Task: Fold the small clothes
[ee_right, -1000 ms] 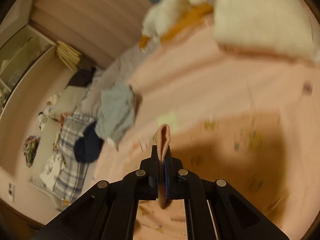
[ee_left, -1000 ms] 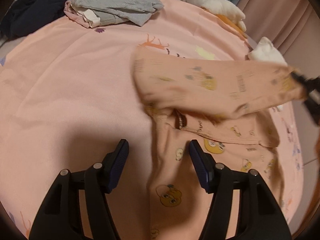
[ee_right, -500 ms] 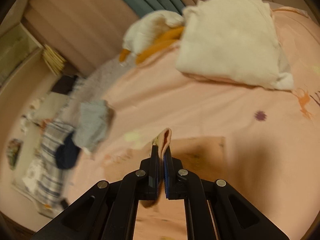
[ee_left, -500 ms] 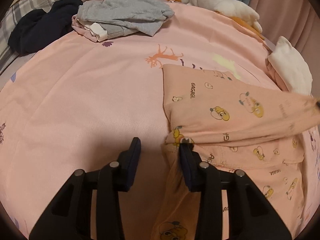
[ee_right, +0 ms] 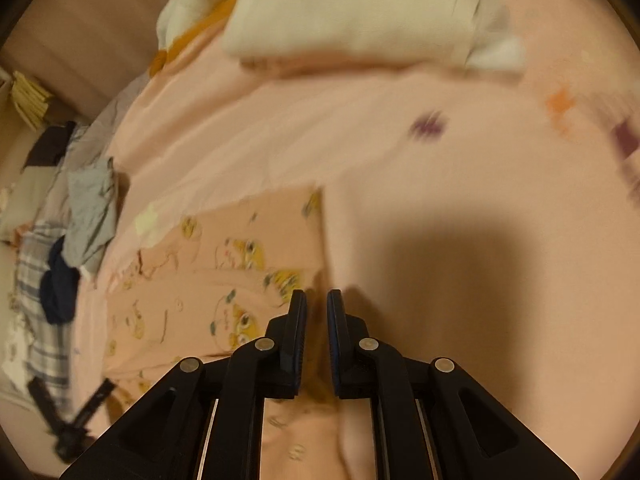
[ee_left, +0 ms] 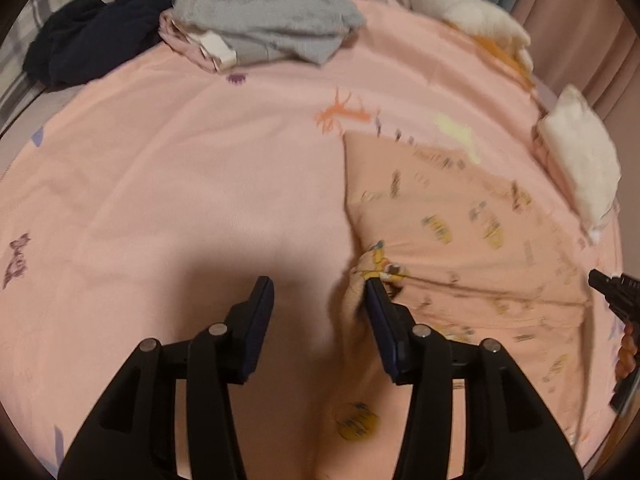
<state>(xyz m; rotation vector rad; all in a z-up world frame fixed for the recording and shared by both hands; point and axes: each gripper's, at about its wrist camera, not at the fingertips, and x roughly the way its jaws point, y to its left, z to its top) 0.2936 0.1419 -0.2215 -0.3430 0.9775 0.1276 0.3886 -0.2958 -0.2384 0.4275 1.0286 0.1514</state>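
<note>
A pink garment (ee_left: 460, 216) with yellow cartoon prints lies on the pink bed sheet (ee_left: 180, 200), its upper half folded over the lower. My left gripper (ee_left: 318, 282) hovers at the fold's left end with its jaws opening. A bunch of the cloth rests on its right fingertip (ee_left: 374, 286), and only sheet shows in the gap. My right gripper (ee_right: 317, 294) is low over the garment (ee_right: 208, 280), at its right edge. Its jaws leave a narrow slit with no cloth showing between the tips. Its black tip (ee_left: 600, 280) shows at the right edge of the left wrist view.
A grey garment pile (ee_left: 272, 20) and a navy garment (ee_left: 100, 48) lie at the far left of the bed. A folded white cloth (ee_right: 352, 12) and a white and orange plush toy (ee_left: 460, 12) sit along the far right edge, by the curtain.
My right gripper came down to the bed with the garment's folded half, and the cloth edge no longer sticks out of its jaws. The left jaws narrowed and moved to the fold's end.
</note>
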